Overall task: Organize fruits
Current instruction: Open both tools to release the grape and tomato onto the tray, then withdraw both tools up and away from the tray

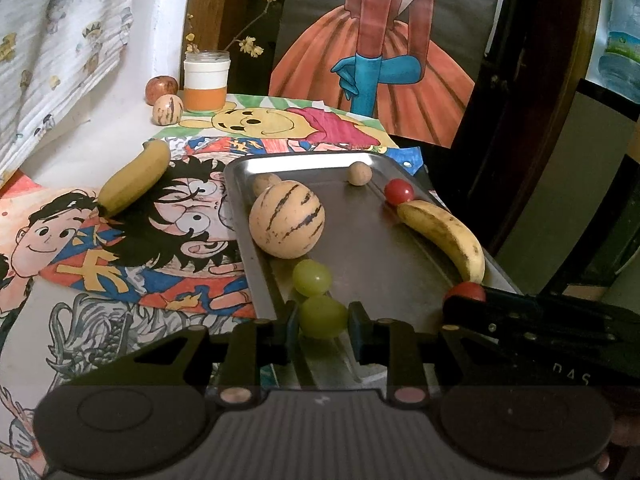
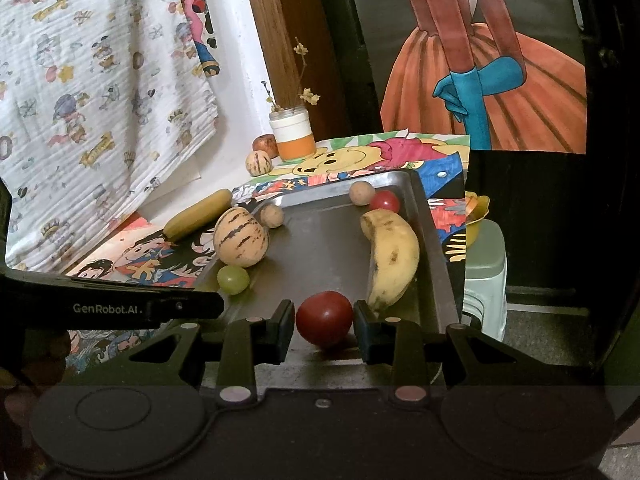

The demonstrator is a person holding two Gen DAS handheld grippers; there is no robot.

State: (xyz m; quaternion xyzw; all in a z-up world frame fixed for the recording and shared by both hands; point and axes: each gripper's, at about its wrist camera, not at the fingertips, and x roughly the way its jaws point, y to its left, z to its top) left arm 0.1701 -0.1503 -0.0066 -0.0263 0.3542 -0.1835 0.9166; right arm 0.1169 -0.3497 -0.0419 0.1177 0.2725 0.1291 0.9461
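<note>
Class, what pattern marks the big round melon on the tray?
Cream skin with dark purple stripes on the melon; clearest in the left wrist view.

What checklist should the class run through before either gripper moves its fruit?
1. Left gripper shut on the grape: ok.
2. Right gripper shut on the tomato: ok.
3. Both held fruits over the tray: ok.
4. Bare tray floor between the melon and the spotted banana for setting fruit down: ok.
5. All fruit on the tray: not ok; the plain banana lies on the drawings outside it.
6. Held fruits lifted clear of the tray floor: cannot tell.
</note>
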